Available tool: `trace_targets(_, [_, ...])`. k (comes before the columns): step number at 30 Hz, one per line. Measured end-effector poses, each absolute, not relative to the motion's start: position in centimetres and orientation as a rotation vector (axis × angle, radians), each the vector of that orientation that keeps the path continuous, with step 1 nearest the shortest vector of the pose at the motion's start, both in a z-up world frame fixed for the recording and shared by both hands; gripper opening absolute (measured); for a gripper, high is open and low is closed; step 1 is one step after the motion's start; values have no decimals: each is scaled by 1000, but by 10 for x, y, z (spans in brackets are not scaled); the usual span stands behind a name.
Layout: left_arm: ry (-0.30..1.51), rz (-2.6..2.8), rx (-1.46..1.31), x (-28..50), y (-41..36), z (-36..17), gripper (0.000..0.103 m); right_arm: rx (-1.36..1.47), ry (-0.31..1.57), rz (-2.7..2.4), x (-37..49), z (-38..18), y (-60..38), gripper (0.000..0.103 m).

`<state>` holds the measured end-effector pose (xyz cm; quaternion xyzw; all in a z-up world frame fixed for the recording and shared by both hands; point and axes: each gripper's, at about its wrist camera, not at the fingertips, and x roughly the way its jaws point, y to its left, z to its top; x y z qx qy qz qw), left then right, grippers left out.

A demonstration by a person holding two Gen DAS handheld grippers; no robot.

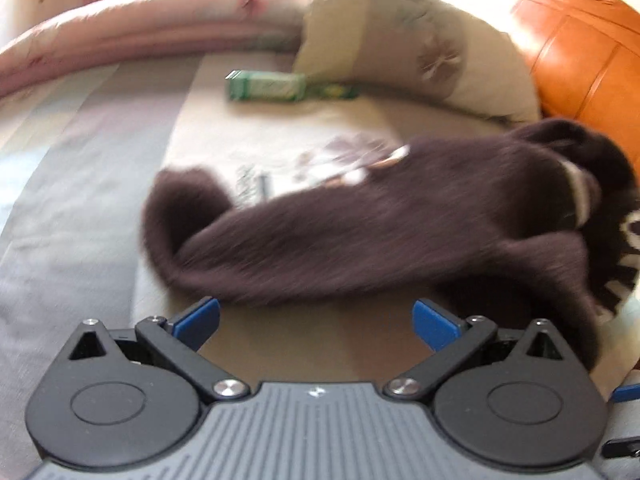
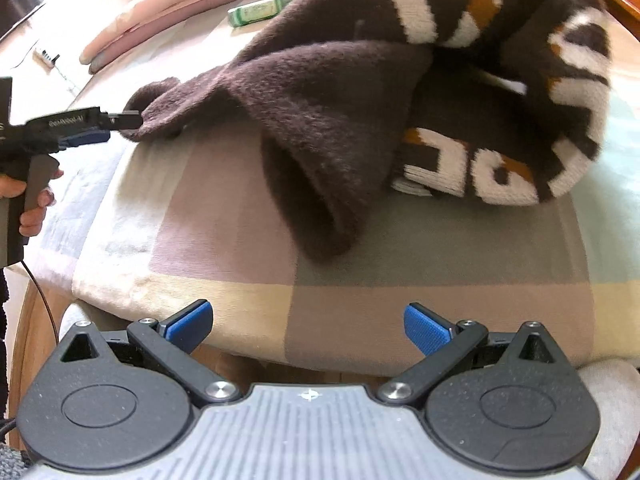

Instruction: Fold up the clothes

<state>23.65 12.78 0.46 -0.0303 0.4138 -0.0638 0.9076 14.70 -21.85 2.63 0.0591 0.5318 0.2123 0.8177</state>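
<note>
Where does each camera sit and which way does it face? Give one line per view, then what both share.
Left wrist: rides on the left gripper, looking forward across the bed at the brown sweater, with a pillow beyond; only its own open blue fingers show.
Right wrist: rides on the right gripper at the bed's edge, facing the sweater; the person's left hand holds the other gripper beside a sleeve tip.
Shared: the sweater, the green box and the striped bedsheet.

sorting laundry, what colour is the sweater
Dark brown sweater with cream and orange lettering; clearest in right wrist view.
</note>
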Motion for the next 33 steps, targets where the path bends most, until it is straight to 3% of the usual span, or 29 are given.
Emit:
trace_targets(7, [779, -189, -48, 208, 63, 18, 102, 174, 1058, 425, 131, 39, -244, 103])
trace_targets(12, [698, -136, -11, 174, 34, 38, 102, 255, 819, 454, 116, 65, -273, 103])
trace_targets(17, [691, -56, 22, 156, 12, 45, 102, 415, 907, 382, 134, 38, -305, 103])
trace_targets(21, [695, -44, -20, 138, -4, 38, 102, 337, 831, 330, 121, 41, -311, 103])
trace_targets(25, [719, -39, -54, 125, -23, 24, 102, 226, 637, 206, 105, 59, -316, 103])
trace_targets(33, [744, -46, -3, 125, -41, 9, 102, 106, 772, 112, 145, 27, -338, 103])
